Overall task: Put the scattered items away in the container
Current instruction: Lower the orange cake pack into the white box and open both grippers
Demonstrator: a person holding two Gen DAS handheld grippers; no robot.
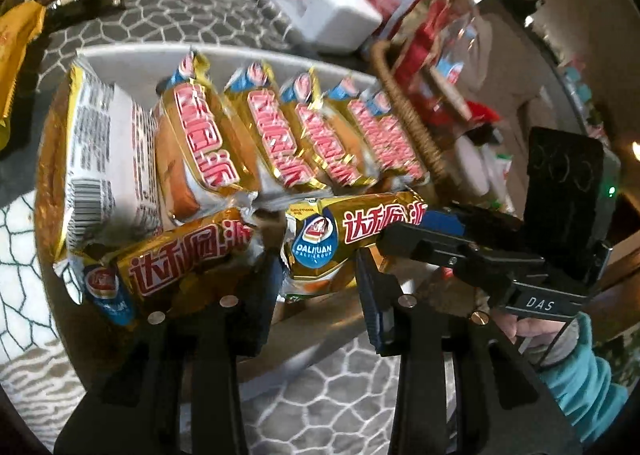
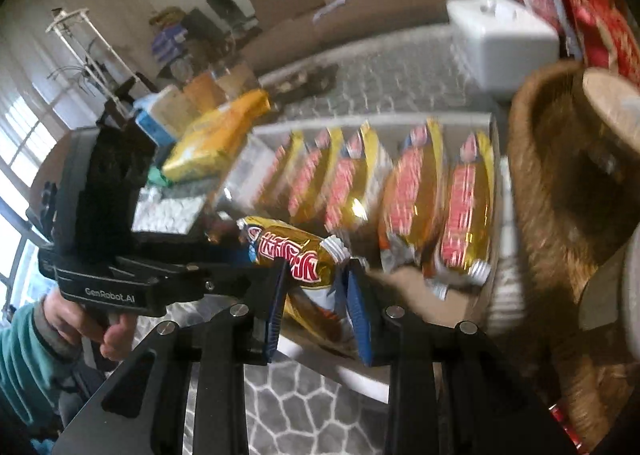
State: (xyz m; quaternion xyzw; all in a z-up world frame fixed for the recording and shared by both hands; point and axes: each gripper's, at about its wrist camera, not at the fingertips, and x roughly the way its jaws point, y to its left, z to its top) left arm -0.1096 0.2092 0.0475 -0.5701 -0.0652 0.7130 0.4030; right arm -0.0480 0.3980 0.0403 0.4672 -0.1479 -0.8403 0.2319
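Grippers both loaded: left gripper point(image 1: 320, 291) clamped on a gold snack pack point(image 1: 352, 239), right gripper point(image 2: 316, 287) clamped on another gold pack point(image 2: 296, 255). Both packs sit over the near end of the white tray point(image 1: 132, 55), just in front of the upright row of packs point(image 1: 280, 135) filling it. Wicker basket point(image 2: 560, 183) right of tray.

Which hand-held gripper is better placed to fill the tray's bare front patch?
Right, probably: the right hand-held gripper pinches a gold pack just beside the bare tray floor.
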